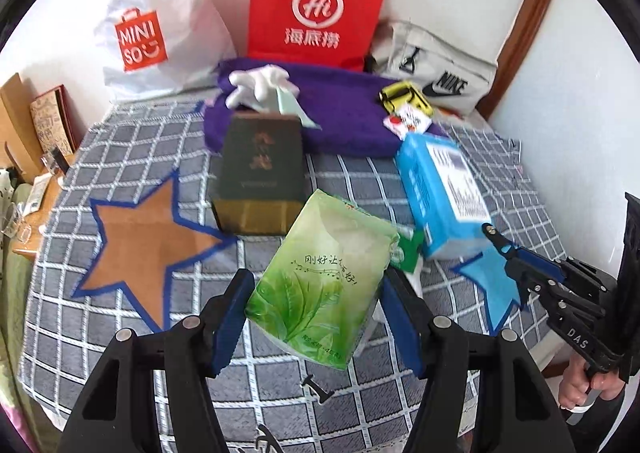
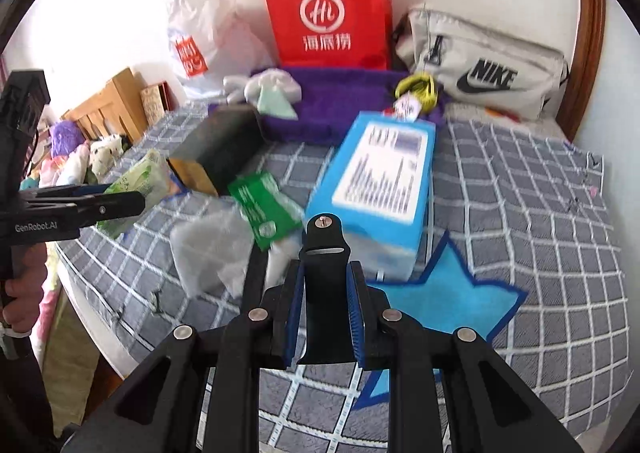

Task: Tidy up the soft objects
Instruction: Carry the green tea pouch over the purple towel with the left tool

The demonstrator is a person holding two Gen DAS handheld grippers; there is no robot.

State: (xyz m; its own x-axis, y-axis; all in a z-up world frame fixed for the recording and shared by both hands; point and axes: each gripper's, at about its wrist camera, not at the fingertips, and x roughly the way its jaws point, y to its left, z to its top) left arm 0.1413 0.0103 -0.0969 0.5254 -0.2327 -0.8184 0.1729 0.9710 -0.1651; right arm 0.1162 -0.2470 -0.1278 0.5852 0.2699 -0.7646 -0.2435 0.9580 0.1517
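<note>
Where checks run: two stars, three bags.

Black gripper; blue ribbed pads; silver screws

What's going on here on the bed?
A person is sorting soft things on a checked bedspread, a gripping tool in each hand. The left tool is clamped on a green tissue pack, held above the cloth between the brown star and the blue star. The right tool is nearly closed with no object between its fingers. A dark box, a blue box and a purple towel lie behind.
</note>
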